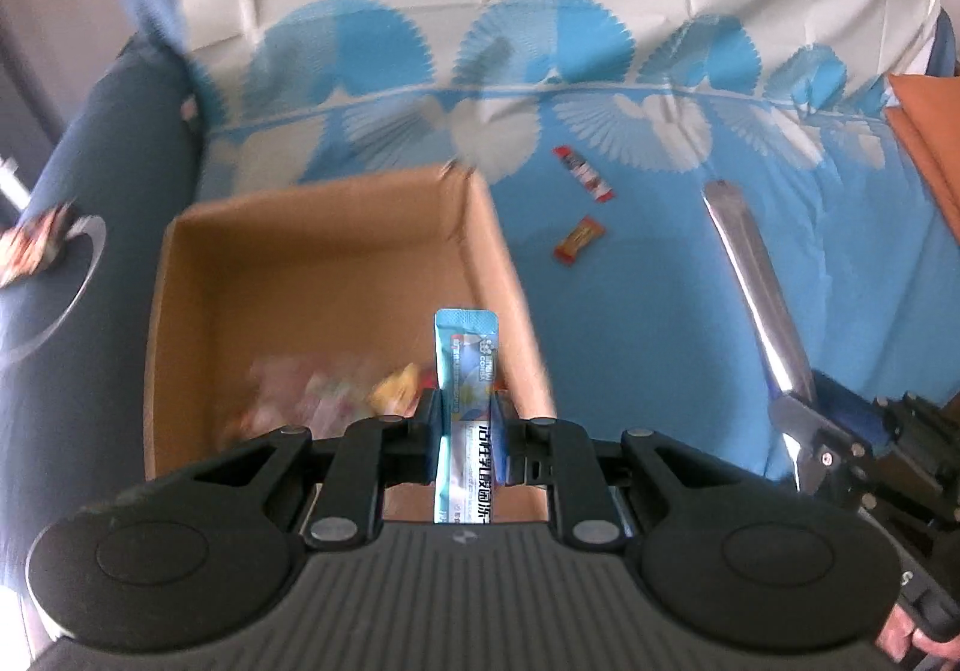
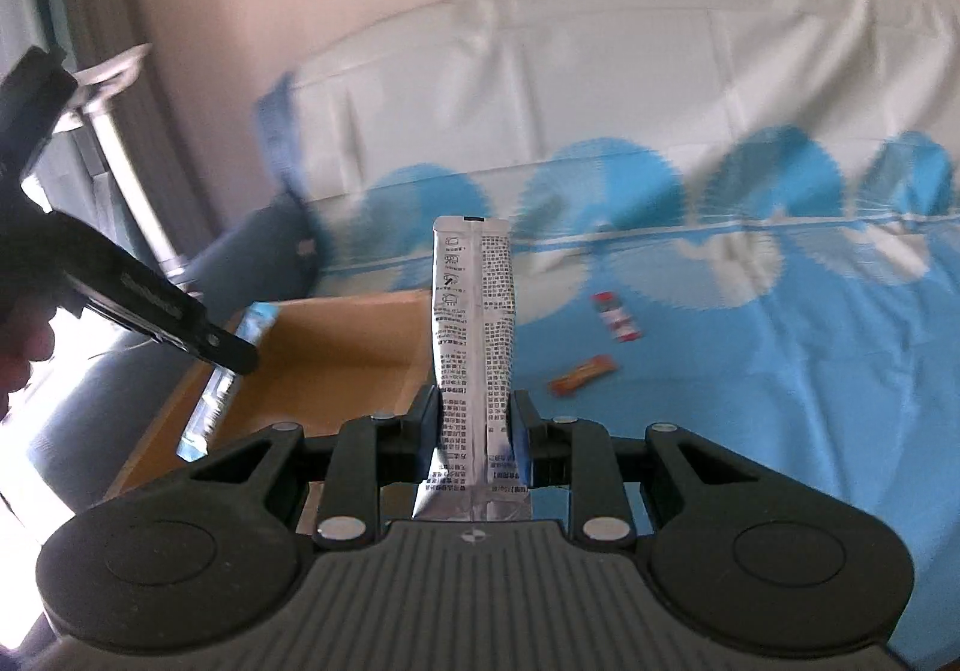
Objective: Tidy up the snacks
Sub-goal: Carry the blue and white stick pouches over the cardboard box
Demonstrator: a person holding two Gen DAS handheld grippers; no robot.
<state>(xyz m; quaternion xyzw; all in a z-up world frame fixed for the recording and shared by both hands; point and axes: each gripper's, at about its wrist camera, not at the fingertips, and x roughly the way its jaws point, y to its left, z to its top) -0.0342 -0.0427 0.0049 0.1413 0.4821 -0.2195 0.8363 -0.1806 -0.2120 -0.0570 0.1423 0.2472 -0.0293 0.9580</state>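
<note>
The left gripper (image 1: 467, 434) pinches a slim blue snack sachet (image 1: 467, 353) upright over the cardboard box's (image 1: 336, 227) right wall, above blurred wrappers inside. The right gripper (image 2: 474, 422) pinches a silver printed sachet (image 2: 474, 311) near the box's corner. Two small bars (image 1: 585, 173) (image 1: 578, 239) lie apart on open blue bedsheet (image 1: 660, 341).

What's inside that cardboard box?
The box holds a blurry heap of small wrapped snacks at its near end. The left hand-held gripper and its blue sachet hide part of the floor.
</note>
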